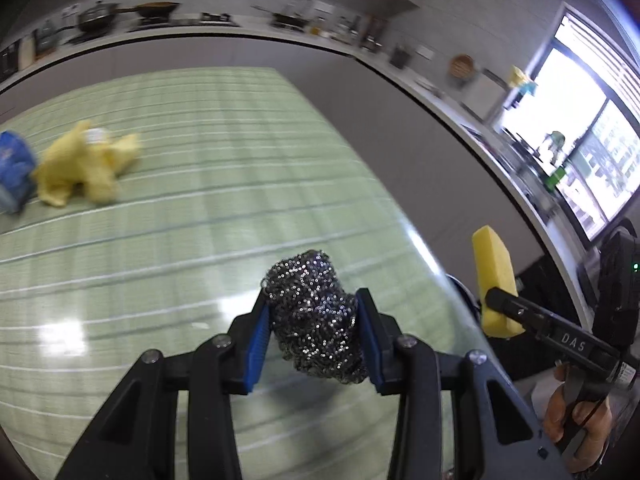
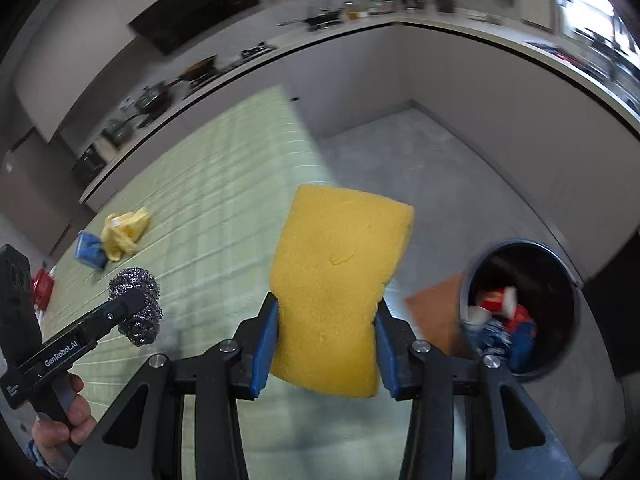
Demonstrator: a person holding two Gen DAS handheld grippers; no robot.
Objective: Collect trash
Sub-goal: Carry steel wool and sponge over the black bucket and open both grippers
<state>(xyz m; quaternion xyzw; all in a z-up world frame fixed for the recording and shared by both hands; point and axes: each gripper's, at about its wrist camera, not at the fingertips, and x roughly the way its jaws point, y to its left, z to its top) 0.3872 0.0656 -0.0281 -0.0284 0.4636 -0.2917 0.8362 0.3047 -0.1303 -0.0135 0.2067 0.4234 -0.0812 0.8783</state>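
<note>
My left gripper [image 1: 316,316] is shut on a steel wool scourer [image 1: 316,312] and holds it above the green checked table [image 1: 200,184]; the scourer also shows in the right wrist view [image 2: 138,304]. My right gripper [image 2: 326,320] is shut on a yellow sponge [image 2: 336,280], held off the table's right edge; the sponge also shows in the left wrist view [image 1: 494,280]. A round dark trash bin [image 2: 564,320] stands on the floor at the right with red, white and blue trash inside.
A crumpled yellow cloth [image 1: 86,164] and a blue packet [image 1: 14,168] lie at the table's far left. A red item [image 2: 42,286] lies further left. A brown flat piece [image 2: 436,308] lies by the bin. Kitchen counters with pots line the walls.
</note>
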